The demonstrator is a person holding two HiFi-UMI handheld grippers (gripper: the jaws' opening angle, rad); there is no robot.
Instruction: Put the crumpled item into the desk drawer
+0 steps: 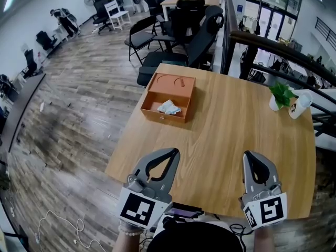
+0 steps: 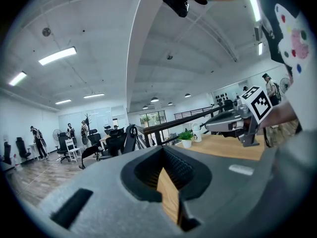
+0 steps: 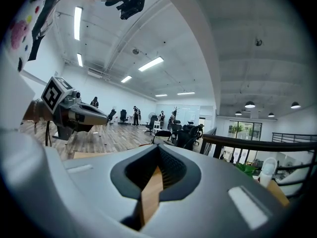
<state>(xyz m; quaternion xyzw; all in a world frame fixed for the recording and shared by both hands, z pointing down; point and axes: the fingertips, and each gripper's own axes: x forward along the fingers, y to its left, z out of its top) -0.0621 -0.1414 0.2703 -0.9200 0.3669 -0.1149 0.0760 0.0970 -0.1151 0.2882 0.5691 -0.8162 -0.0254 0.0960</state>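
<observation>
in the head view i hold my left gripper (image 1: 173,152) and my right gripper (image 1: 251,154) low over the near edge of the table (image 1: 226,130), well apart from each other and both pointing away from me. far from them, near the opposite edge on the left, stands the orange drawer (image 1: 161,115), pulled open toward me. the crumpled item (image 1: 168,107) – a small white and bluish wad – lies inside the open part, close to the front wall. so i judge the putting-in is done, and the grippers are back here because nothing is left to carry. the drawer is not yet pushed in; if that is wanted, a soft push on the front would be enough. at the far right of the table are a small plant (image 1: 282,93) and a cup (image 1: 300,105), away from any path i need.

in the left gripper view the jaws are together, and only a strip of the wooden table shows through the opening behind the tips – nothing is between them.

in the right gripper view it is the same: the jaws meet at the tips and hold nothing, and only table wood shows through. the wad is light and soft, so it will probably rest where it lies.
</observation>
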